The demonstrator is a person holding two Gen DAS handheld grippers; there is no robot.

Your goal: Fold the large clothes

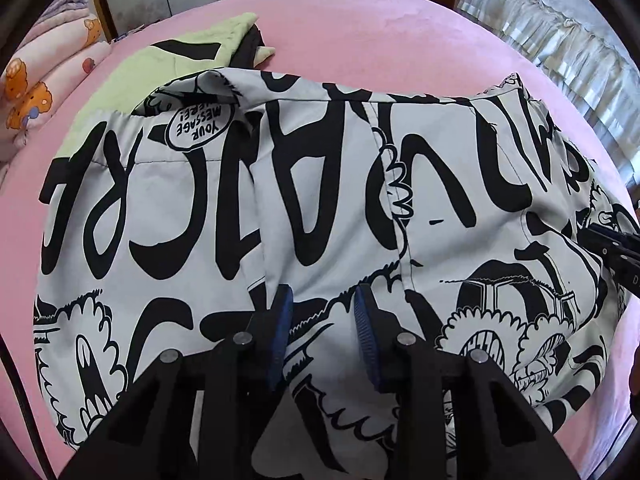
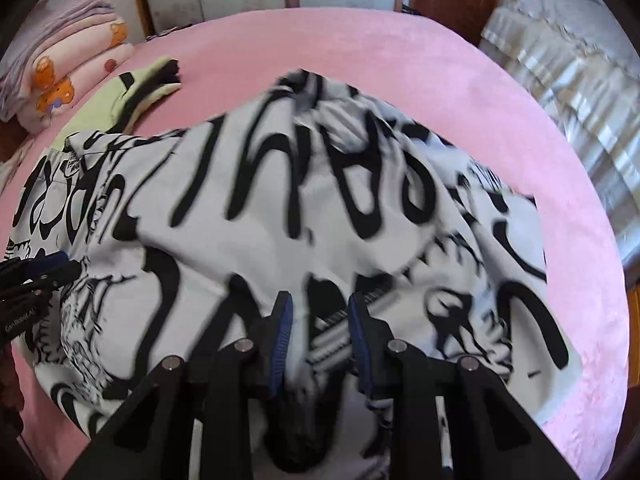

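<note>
A large white garment with black graffiti print lies spread on the pink bed; it also fills the right wrist view. My left gripper is open just above the garment's near part, its blue pads apart with cloth showing between them. My right gripper is open over the near edge, with a striped ribbed cuff lying between its fingers. The right gripper also shows at the right edge of the left wrist view. The left gripper shows at the left edge of the right wrist view.
A pale green and black garment lies under the far left corner of the printed one. Folded pink quilts are stacked at the far left. The pink bedsheet extends beyond. A ruffled bed skirt is at right.
</note>
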